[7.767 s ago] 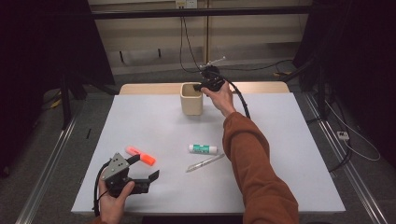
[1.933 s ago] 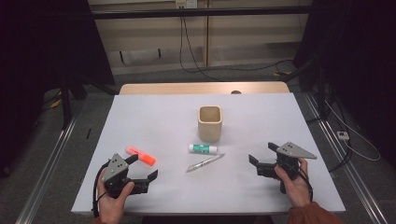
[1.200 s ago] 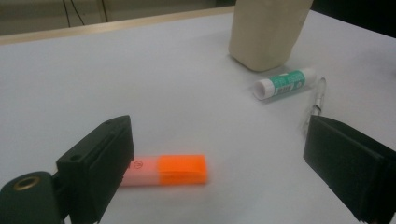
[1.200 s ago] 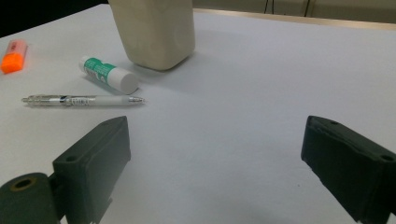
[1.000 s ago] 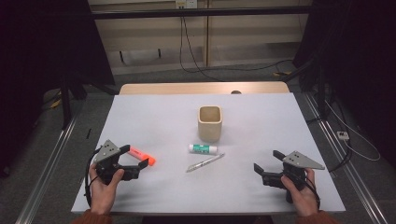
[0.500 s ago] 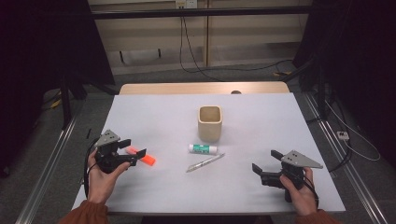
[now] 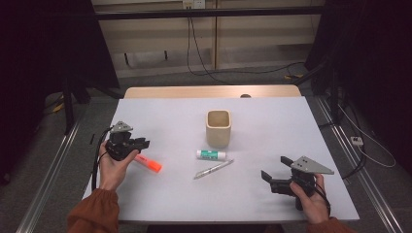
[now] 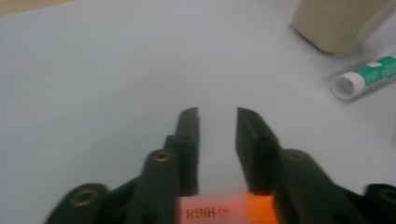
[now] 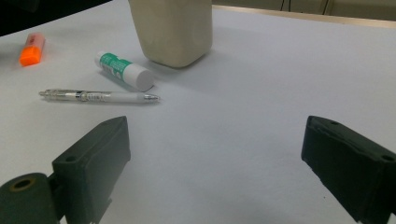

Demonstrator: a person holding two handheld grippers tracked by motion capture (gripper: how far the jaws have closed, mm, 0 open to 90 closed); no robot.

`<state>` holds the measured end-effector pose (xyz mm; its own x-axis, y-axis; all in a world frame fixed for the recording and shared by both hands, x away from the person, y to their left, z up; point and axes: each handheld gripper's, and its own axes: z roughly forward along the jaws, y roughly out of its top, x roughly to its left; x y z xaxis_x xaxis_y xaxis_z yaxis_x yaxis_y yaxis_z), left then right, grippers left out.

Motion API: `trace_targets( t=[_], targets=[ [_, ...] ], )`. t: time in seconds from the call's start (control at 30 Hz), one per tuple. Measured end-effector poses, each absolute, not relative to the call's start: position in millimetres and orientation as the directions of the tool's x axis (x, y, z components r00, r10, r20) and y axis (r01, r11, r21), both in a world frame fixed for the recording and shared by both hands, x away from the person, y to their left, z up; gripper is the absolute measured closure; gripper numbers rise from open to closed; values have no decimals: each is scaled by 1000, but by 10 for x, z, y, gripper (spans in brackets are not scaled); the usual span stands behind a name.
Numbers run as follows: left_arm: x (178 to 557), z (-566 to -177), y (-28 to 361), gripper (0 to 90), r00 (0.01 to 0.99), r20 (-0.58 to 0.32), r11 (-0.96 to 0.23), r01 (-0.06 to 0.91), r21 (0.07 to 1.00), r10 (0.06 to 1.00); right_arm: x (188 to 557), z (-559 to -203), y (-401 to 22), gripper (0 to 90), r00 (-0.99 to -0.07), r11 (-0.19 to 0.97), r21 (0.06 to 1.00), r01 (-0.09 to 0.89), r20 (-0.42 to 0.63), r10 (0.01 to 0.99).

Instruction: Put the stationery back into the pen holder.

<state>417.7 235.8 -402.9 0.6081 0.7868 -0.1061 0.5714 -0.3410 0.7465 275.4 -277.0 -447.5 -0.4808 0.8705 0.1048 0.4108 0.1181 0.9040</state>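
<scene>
**Left tongs closed on orange highlighter; right tongs idle and spread**

Left tongs (image 7: 141,144): held in the person's left hand (image 7: 112,165) at the left edge of the white tabletop (image 7: 175,116). The jaws have just been closing, with the orange highlighter (image 7: 149,164) between them. In the left gripper view the two black jaws stand narrowly apart and the highlighter's barrel, printed with lettering, runs across between their lower parts, so the tongs are clamped on it. In the high view its orange end sticks out from the tongs toward the middle of the tabletop, low against the surface.

Glue stick (image 7: 211,154): white cap, green label, lying flat near the centre, just in front of the cup.

Cup (image 7: 218,128): beige, square-mouthed, upright, behind the glue stick.

Pen (image 7: 213,169): clear barrel, lying at a slant just on the near side of the glue stick, apart from it.

Right tongs (image 7: 275,174): held in the person's right hand (image 7: 307,196) near the front right of the tabletop. Jaws wide apart, nothing between them, pointing toward the pen and the glue stick, well apart from both.
</scene>
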Motion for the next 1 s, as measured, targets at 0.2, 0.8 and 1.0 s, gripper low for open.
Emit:
trace_targets(
  t=[0.2, 0.8, 1.0],
  targets=[
    [4203, -4115, 2407, 900, 597, -108, -356, 603, 714, 795, 2746, -4473, -2765, 77, -484, 119, 904, 411, 105, 869],
    [4327, -4361, 2500, 900, 579, -90, -395, 654, 645, 810, 2757, -4478, -2744, 46, -495, 133, 898, 419, 103, 863],
    [4348, -4423, 2503, 900, 579, -107, -399, 672, 623, 808, 2755, -4479, -2744, 46, -496, 135, 898, 419, 102, 862]
  ],
)
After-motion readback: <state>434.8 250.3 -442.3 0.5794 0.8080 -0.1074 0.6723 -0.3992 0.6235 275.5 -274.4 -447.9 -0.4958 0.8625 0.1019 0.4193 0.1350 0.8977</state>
